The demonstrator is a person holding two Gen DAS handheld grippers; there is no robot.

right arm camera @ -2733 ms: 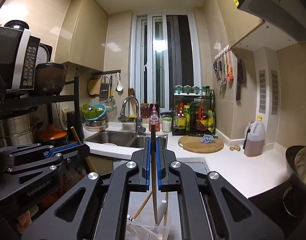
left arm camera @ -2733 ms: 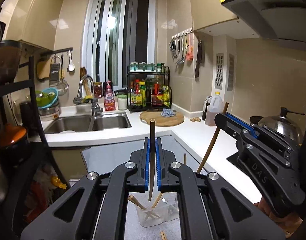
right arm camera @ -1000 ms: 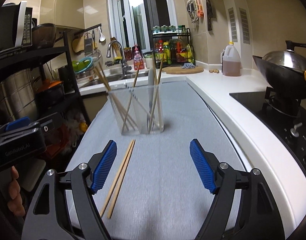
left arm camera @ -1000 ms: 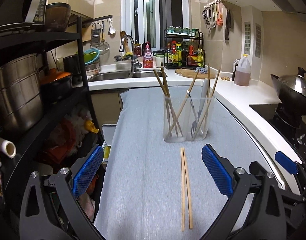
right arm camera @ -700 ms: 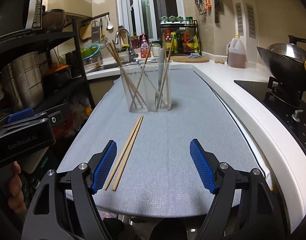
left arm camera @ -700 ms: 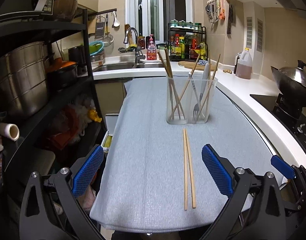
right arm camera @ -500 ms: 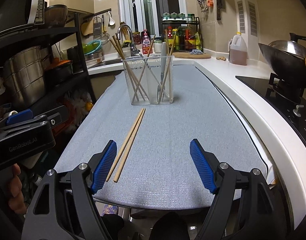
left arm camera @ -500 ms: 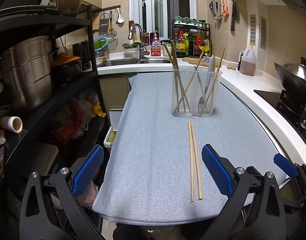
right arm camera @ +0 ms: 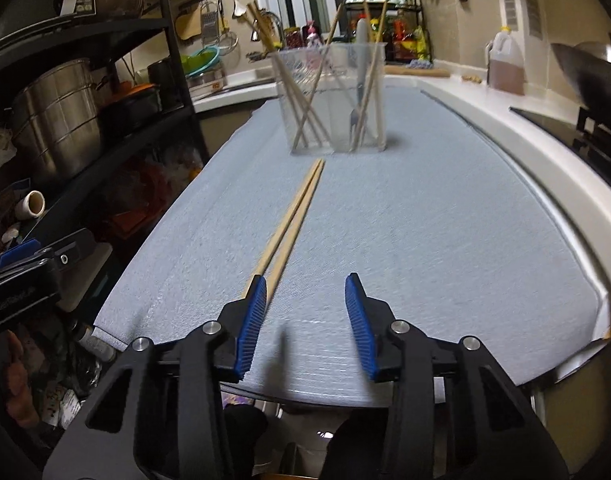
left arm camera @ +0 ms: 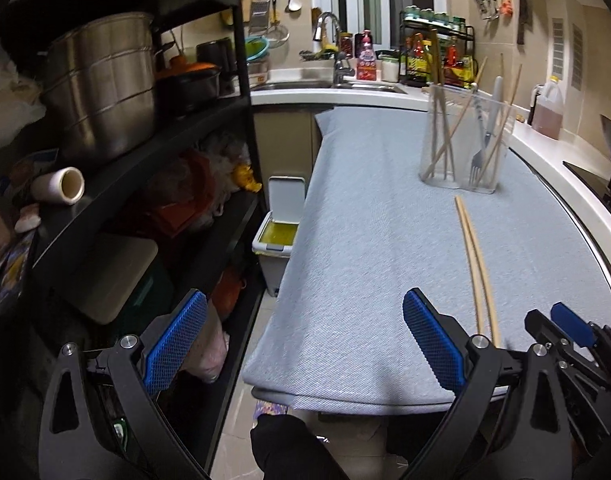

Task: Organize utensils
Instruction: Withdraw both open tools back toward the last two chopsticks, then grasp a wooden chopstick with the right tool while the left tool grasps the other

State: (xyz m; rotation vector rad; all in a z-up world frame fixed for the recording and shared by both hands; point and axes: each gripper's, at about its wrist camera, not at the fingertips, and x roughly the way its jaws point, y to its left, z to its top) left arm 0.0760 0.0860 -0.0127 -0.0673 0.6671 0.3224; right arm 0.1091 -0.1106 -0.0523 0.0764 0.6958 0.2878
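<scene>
A pair of wooden chopsticks [right arm camera: 293, 212] lies side by side on the grey mat [right arm camera: 425, 216], pointing at a clear utensil holder [right arm camera: 333, 100] that holds several chopsticks and a fork. My right gripper [right arm camera: 303, 320] is open, low over the mat's near edge, its left finger by the chopsticks' near ends. In the left wrist view the chopsticks [left arm camera: 475, 256] lie to the right and the holder [left arm camera: 463, 140] stands beyond. My left gripper [left arm camera: 305, 344] is open and empty, off the mat's [left arm camera: 365, 240] front left corner.
A black shelf rack [left arm camera: 145, 128] with a steel pot [left arm camera: 101, 80] stands to the left. A small bin [left arm camera: 279, 232] sits on the floor by the counter. A wok [right arm camera: 585, 76] and stove are at the right; sink and bottle rack at the back.
Both grippers dropped their chopsticks into the holder and drew back to the mat's near edge. The right gripper has lowered beside the lying chopsticks and narrowed; the left has swung left.
</scene>
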